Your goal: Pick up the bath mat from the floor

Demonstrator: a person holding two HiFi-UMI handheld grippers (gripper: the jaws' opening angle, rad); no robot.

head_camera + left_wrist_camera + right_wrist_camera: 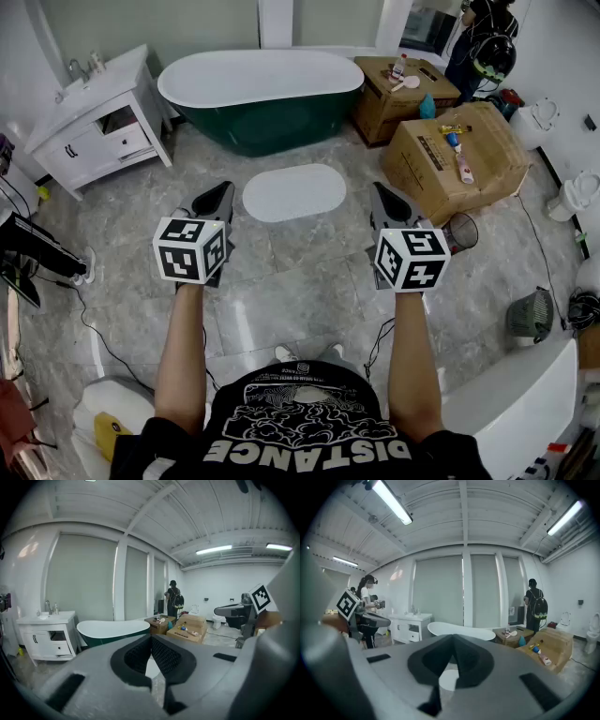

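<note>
Left gripper [226, 187] and right gripper [377, 187], jaws pressed together on nothing, flank the bath mat [294, 192] at 9 and 3 o'clock.

Open floor [281, 272] around the bath mat [294, 192]; bathtub [262, 94] behind, cardboard boxes [455, 155] right.

The grey marble floor [281, 281] bears a white bath mat [294, 192], a bathtub [260, 98] and boxes [459, 159].

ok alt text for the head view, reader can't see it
A white oval bath mat lies flat on the grey floor, untouched, ahead of the left gripper and right gripper, both with fingers shut and empty. Beyond it stands a green bathtub, a white vanity to its left, cardboard boxes to its right.
</note>
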